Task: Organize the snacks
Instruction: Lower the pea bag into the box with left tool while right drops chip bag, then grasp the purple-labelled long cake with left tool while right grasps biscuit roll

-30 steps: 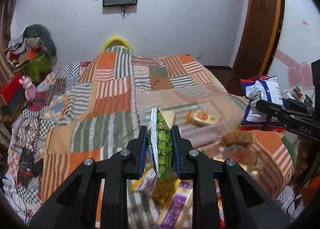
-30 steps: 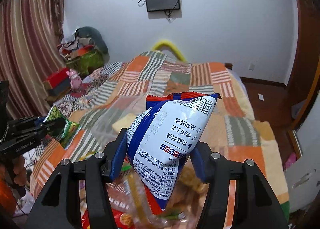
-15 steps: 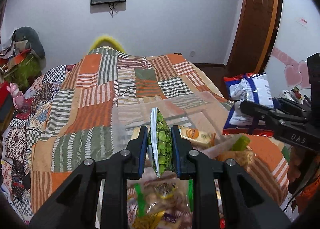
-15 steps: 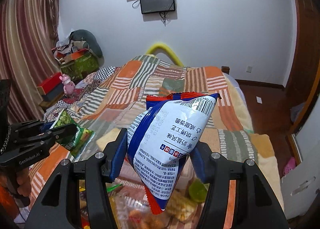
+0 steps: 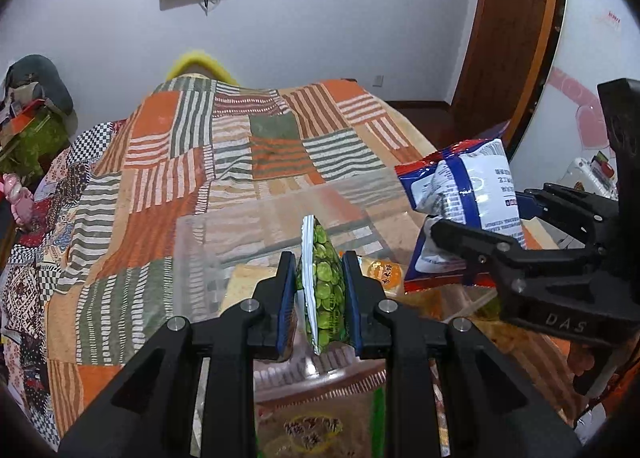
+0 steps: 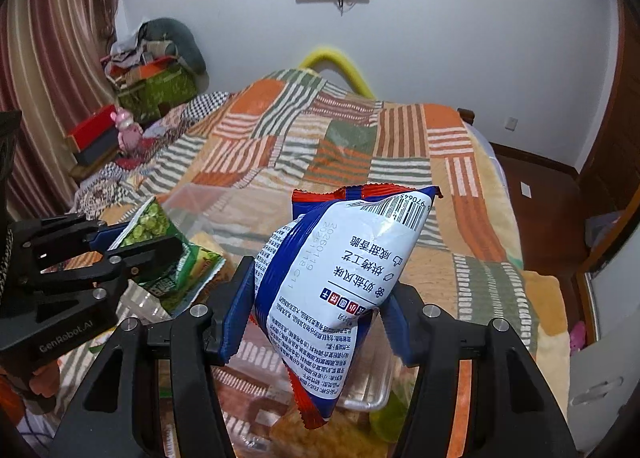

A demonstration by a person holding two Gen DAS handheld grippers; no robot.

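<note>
My left gripper [image 5: 319, 298] is shut on a green pea snack packet [image 5: 322, 290], held edge-on above a clear plastic bin [image 5: 200, 242] on the bed. It also shows in the right wrist view [image 6: 132, 248] with the packet [image 6: 168, 258]. My right gripper [image 6: 314, 306] is shut on a puffy white, blue and red snack bag [image 6: 344, 282], held above the bin's near end. It shows in the left wrist view [image 5: 480, 234], right of my left gripper, with the bag [image 5: 468, 194].
A patchwork quilt [image 5: 180, 162] covers the bed. An orange-label packet [image 5: 384, 272] and a pale packet [image 5: 244, 278] lie in the bin. Several loose snacks [image 6: 304, 430] lie below the grippers. Clutter [image 6: 152, 70] sits at the left wall; a wooden door [image 5: 512, 26] stands right.
Both grippers have moved forward and up over the clear bin with their packets held. The two grippers have come closer together.
</note>
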